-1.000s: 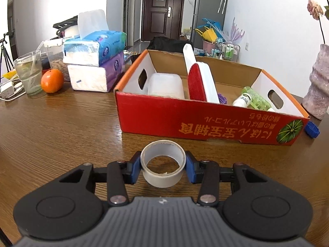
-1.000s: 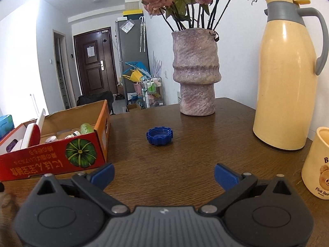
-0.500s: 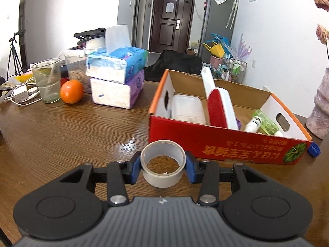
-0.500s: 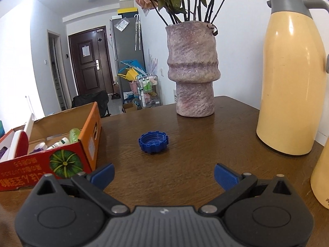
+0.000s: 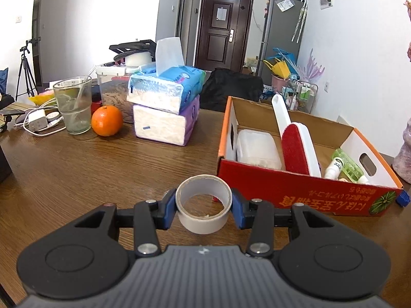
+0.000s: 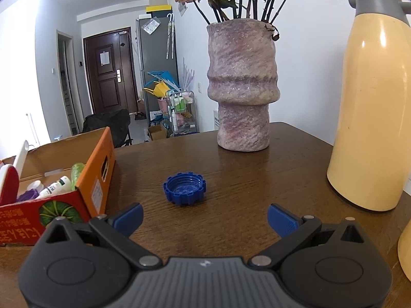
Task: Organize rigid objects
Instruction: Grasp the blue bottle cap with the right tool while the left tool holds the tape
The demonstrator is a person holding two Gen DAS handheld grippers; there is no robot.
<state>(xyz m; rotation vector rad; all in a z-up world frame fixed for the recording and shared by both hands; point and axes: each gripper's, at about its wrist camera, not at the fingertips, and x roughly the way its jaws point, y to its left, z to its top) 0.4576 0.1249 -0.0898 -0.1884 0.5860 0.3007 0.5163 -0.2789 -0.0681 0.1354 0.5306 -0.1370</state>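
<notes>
Brown wood-grain table (image 5: 77, 169): bears every item listed here.

Red and orange cardboard box with a printed pumpkin (image 5: 303, 192): stands open-topped on the table, ahead and to the right of the left gripper. Contents: a clear plastic lidded container (image 5: 257, 148) at its left end, a red and white lint brush (image 5: 292, 146) leaning upright in the middle, a green bottle (image 5: 346, 164) and a small white bottle (image 5: 334, 166) at its right end.

Cream-yellow thermos jug with grey collar (image 6: 372, 102): upright at the right of the right wrist view.

Mottled pink stone-like vase holding dried roses (image 6: 244, 87): upright beyond the blue cap.

Two stacked tissue packs, blue over purple (image 5: 164, 107): left of the box, with a glass of water (image 5: 73, 105) and an orange fruit (image 5: 106, 120) further left.

Left gripper (image 5: 204, 206): tilted downward above the table, short of the box's left front corner; its blue pads (image 5: 168, 209) are clamped on a roll of off-white adhesive tape (image 5: 204, 202), hole facing up, carried clear of the tabletop.

Right gripper (image 6: 204, 217): tilted downward, fingers (image 6: 128, 218) spread wide with nothing between them.

Blue ridged plastic screw cap (image 6: 185, 188): lies open side up on the table, just ahead of the right gripper, apart from the fingers, between box and vase.
</notes>
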